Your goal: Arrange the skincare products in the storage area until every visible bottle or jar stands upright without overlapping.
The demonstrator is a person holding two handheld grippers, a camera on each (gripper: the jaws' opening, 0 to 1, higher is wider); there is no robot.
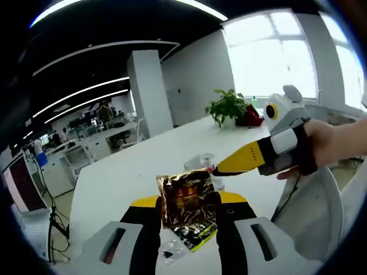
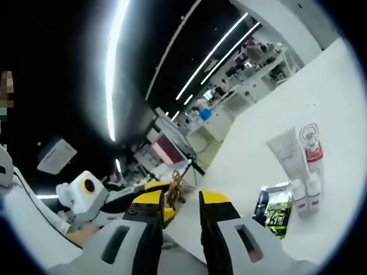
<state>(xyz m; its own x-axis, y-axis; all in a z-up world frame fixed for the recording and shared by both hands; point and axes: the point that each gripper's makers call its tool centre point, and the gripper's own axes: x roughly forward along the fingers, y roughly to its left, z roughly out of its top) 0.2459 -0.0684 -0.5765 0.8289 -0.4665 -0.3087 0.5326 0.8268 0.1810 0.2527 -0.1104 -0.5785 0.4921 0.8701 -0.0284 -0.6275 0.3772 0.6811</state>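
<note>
A crinkled gold foil sachet (image 1: 184, 199) sits pinched between the two jaws of the left gripper (image 1: 188, 207), held up above the white table (image 1: 132, 172); in the right gripper view the same sachet (image 2: 174, 189) shows edge-on, gripped in the left gripper (image 2: 163, 197) off to the left.

On the table below it lie a dark sachet with green print (image 1: 195, 236) and a small clear blister pack (image 1: 170, 251). In the right gripper view the skincare items are grouped on the table (image 2: 275, 114) to the right: a white tube (image 2: 286, 153), a clear bottle with a red band (image 2: 312, 150), two small white bottles (image 2: 304, 193) just beside them, and the dark green-printed sachet (image 2: 276, 208) lying flat next to these.

The right gripper (image 1: 214, 169) — held by a hand (image 1: 330, 146) — reaches in from the right with its yellow tip near the foil sachet's upper edge. In its own view its jaws (image 2: 182, 209) stand apart, holding nothing.

A potted plant (image 1: 227, 107) stands far back on the table.
</note>
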